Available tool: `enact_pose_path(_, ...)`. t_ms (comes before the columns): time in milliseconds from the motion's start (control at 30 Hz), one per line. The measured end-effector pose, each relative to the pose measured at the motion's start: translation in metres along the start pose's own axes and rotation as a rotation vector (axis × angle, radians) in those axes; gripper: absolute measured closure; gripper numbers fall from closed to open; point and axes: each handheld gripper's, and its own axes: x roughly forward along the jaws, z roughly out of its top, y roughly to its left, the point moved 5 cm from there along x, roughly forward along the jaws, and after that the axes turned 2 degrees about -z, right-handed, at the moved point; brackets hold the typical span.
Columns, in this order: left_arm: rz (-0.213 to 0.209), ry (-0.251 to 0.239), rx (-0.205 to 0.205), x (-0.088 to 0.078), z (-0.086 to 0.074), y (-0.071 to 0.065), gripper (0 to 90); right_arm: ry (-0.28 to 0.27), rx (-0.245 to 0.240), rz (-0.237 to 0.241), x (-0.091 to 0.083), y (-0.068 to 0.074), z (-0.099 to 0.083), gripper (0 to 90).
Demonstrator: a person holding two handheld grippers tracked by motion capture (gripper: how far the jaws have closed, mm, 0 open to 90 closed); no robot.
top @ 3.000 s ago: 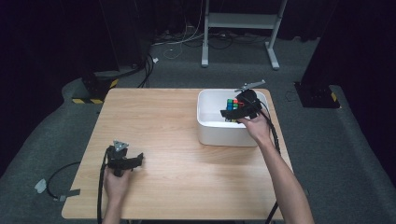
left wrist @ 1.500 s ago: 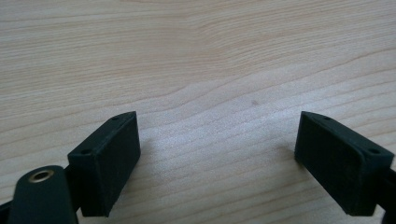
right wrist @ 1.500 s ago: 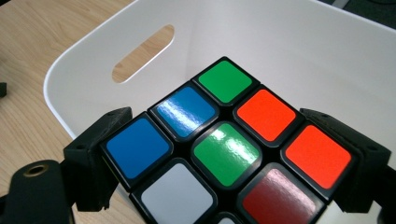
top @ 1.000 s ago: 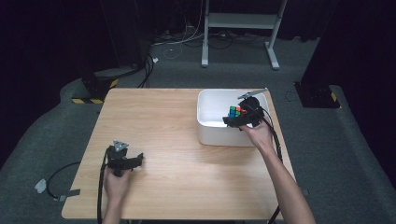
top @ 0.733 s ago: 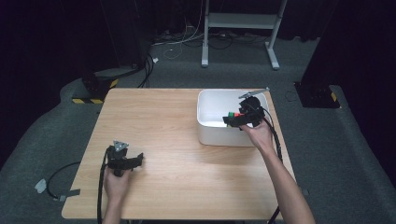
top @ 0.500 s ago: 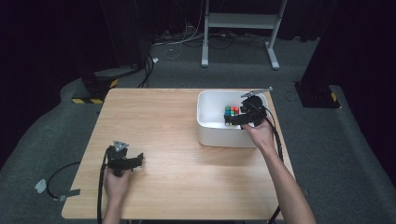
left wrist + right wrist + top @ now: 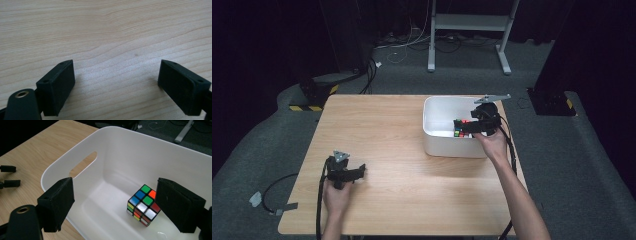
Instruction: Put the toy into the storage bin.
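While the right gripper (image 7: 465, 126) hangs over the near right part of the white tub (image 7: 432, 107), its jaws stand wide apart with nothing between them, and the Rubik's cube (image 7: 143, 204) sits on the tub's floor below them, slightly tipped, a corner towards the camera. In the right gripper view the cube lies just beside the inner face of the right-hand jaw and well apart from the left-hand one, so it is off-centre in the opening; whether it touches that jaw I cannot tell. The cube has no long axis to speak of, so any square grasp across two opposite faces would probably serve, but the gripper would likely need to shift towards its right-hand jaw's side and drop lower to bracket the cube evenly. The tub stands at the far right of the wooden table (image 7: 382, 120), its oval handle slot (image 7: 83, 164) in the wall that faces the left gripper. The left gripper (image 7: 358, 172) rests low over bare wood near the front left, jaws likewise wide and empty, well apart from the tub. The right hand (image 7: 490, 141) is plainly the nearer one to the cube.
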Motion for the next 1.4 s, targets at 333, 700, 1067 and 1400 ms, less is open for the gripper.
enact_pose_path(333,0.000,0.000,0.000,0.000,0.000,0.000,14.3,-0.031,0.002,0.014,-0.004,0.003,0.001,16.5)
enact_pose_path(700,0.000,0.000,0.000,0.000,0.000,0.000,14.3,-0.047,-0.012,-0.001,-0.011,0.005,0.000,16.5)
enact_pose_path(1067,0.000,0.000,0.000,0.000,0.000,0.000,14.3,-0.078,-0.019,0.004,-0.021,0.008,0.001,16.8)
enact_pose_path(1400,0.000,0.000,0.000,0.000,0.000,0.000,14.3,-0.094,-0.020,0.005,-0.026,0.008,0.000,16.9)
